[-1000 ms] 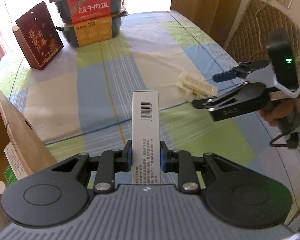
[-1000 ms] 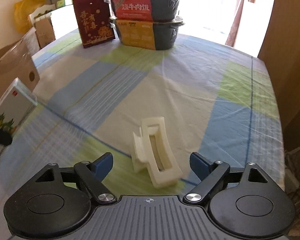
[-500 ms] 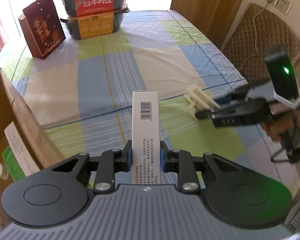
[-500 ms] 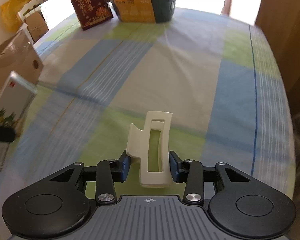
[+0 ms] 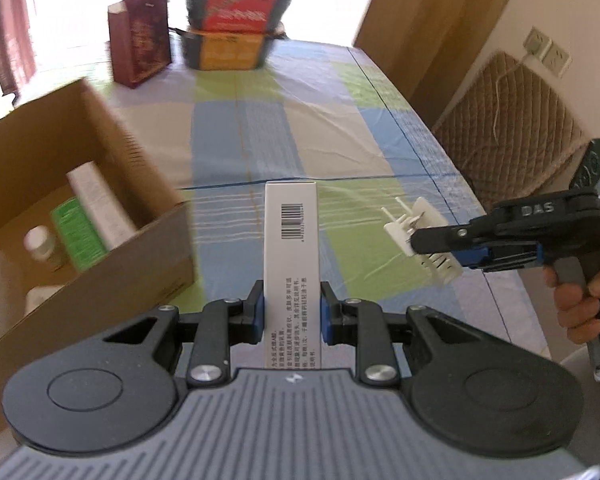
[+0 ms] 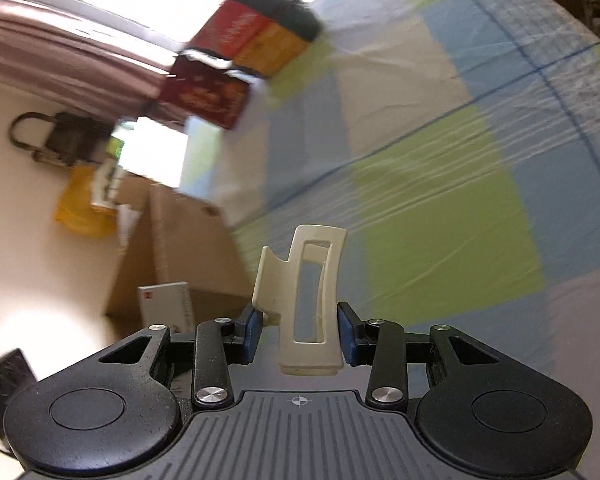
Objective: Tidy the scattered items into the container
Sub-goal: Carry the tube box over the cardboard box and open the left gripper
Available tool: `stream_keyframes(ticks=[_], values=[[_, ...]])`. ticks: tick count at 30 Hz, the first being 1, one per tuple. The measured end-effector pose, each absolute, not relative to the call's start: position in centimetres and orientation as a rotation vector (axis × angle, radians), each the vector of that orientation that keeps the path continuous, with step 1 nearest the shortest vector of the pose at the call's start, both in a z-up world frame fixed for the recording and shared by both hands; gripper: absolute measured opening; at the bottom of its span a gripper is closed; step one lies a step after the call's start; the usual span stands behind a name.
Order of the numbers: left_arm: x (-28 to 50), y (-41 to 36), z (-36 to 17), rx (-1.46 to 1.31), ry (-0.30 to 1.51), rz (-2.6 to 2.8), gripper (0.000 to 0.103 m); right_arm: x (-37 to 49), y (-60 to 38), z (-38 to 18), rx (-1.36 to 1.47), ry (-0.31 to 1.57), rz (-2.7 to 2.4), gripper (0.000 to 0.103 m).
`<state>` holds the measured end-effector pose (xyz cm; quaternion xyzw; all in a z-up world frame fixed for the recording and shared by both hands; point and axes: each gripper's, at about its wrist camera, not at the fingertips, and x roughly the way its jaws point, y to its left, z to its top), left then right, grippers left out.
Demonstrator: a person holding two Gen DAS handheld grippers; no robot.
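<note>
Your right tongs point(image 6: 300, 332), spread a second ago, now pinch the clip point(image 6: 308, 300), lifted off the tabletop point(image 5: 260, 152). Your left tongs point(image 5: 292, 316) still pinch the carton point(image 5: 291, 256), just beside the box point(image 5: 112, 136); both can drop in.

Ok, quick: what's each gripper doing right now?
Left gripper: shut on the white carton.
Right gripper: shut on the cream hair claw.
</note>
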<state>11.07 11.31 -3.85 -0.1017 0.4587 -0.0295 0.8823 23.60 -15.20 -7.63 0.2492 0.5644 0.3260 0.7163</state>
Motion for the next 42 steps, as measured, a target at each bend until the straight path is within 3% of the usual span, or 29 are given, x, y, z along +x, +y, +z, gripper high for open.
stream_keyframes(ticks=[10, 19, 31, 42], values=[[4.4, 20.4, 1.9, -0.234, 0.874, 0.085, 0.021, 20.2, -7.1, -3.6, 0.559, 1.219, 0.947, 0.042], [2.4, 29.9, 4.4, -0.206, 0.874, 0.242, 0.021, 19.8, 0.8, -3.4, 0.520, 1.232, 1.030, 0.042], [10.2, 35.1, 0.2, 0.030, 1.004, 0.093, 0.021, 22.1, 8.4, -4.0, 0.371, 1.220, 1.012, 0.042], [16.5, 34.0, -6.1, 0.394, 1.069, -0.081, 0.022, 22.9, 10.2, -6.1, 0.214, 1.234, 0.969, 0.042]])
